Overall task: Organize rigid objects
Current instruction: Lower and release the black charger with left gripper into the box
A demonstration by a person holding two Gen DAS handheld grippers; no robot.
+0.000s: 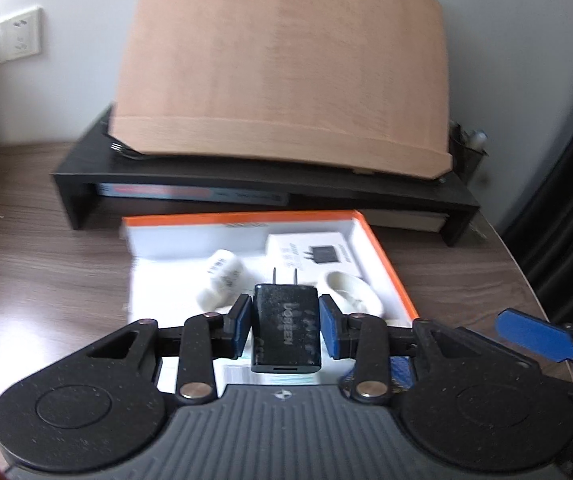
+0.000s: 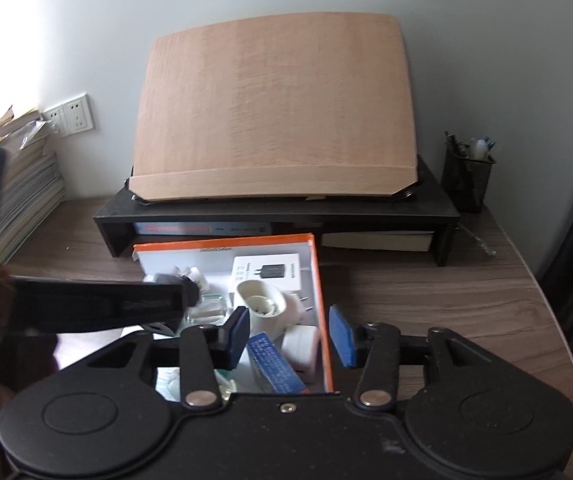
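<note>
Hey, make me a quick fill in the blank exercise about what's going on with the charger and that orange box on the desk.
1. The left tongs are shut on a ____ charger.
2. The charger's prongs point ____ from the camera.
3. The box has an ____ rim.
4. The right tongs hold ____.

Missing words: black; away; orange; nothing

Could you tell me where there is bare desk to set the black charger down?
Bare wood lies right of the orange-rimmed box, up to the pen cup, and left of it toward the paper stack. Inside the box, the near right corner is crowded; the left tool holds the charger.
</note>
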